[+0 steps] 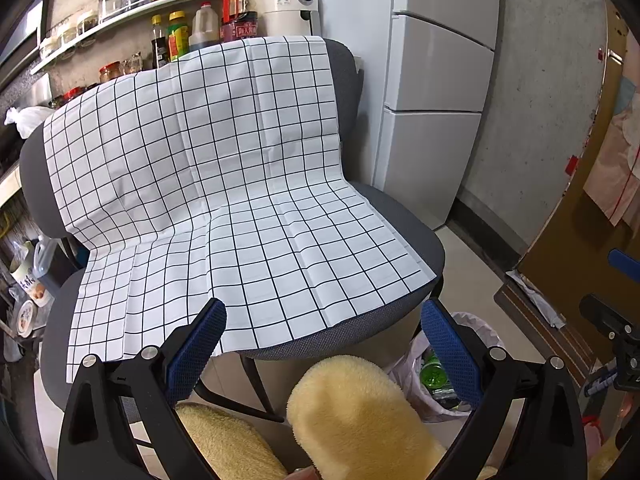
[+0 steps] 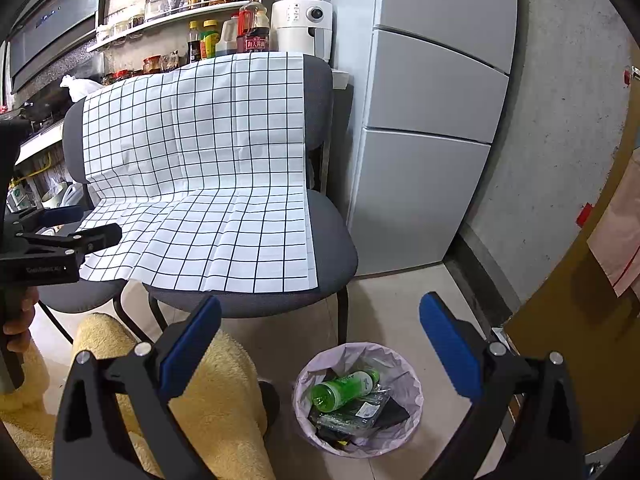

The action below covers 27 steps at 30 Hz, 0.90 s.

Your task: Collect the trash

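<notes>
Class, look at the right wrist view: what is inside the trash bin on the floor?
In the lined bin lie a green bottle on top and dark flat wrappers beneath it. Whatever lies deeper is covered by these and cannot be seen.

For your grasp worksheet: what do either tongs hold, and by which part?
Nothing. The left tongs and right tongs both stand open and empty; the green bottle lies in the bin.

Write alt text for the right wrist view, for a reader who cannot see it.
An open, empty right claw hangs above a bag-lined trash bin on the floor, holding a green bottle and dark wrappers. Behind stand grey chairs draped in a checked cloth, beside a refrigerator.
</notes>
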Tool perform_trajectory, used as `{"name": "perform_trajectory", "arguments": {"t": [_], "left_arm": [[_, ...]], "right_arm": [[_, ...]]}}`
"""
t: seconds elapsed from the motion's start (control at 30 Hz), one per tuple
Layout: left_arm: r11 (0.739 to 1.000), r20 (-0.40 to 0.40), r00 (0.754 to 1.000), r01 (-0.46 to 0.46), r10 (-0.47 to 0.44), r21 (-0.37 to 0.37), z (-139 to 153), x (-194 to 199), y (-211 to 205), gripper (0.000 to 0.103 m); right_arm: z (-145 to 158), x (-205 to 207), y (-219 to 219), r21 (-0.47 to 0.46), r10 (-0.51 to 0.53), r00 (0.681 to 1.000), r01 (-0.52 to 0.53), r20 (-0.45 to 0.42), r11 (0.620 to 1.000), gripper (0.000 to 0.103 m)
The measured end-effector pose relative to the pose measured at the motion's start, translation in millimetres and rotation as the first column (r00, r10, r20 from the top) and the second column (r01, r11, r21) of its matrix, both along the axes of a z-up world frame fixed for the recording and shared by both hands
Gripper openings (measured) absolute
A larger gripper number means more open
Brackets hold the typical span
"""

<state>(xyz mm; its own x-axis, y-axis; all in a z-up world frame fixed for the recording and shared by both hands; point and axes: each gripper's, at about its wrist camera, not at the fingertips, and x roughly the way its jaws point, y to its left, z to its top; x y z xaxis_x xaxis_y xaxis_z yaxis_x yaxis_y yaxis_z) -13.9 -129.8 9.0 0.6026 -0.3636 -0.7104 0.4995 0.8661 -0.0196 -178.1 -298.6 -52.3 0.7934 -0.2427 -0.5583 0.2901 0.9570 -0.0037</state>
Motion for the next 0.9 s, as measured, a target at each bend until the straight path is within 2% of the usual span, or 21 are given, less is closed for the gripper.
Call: {"name": "perform_trajectory", "arguments": {"t": [0.9], "left_arm": [[1.000,-0.007,1.000,-0.019,0.019,-0.007,-1.7,-1.7,-1.4,0.097]], "right_arm": [[-5.4,2.3,2.6,0.012,0.002,1.000,-0.002,-0.006,1.000,0.097]]}}
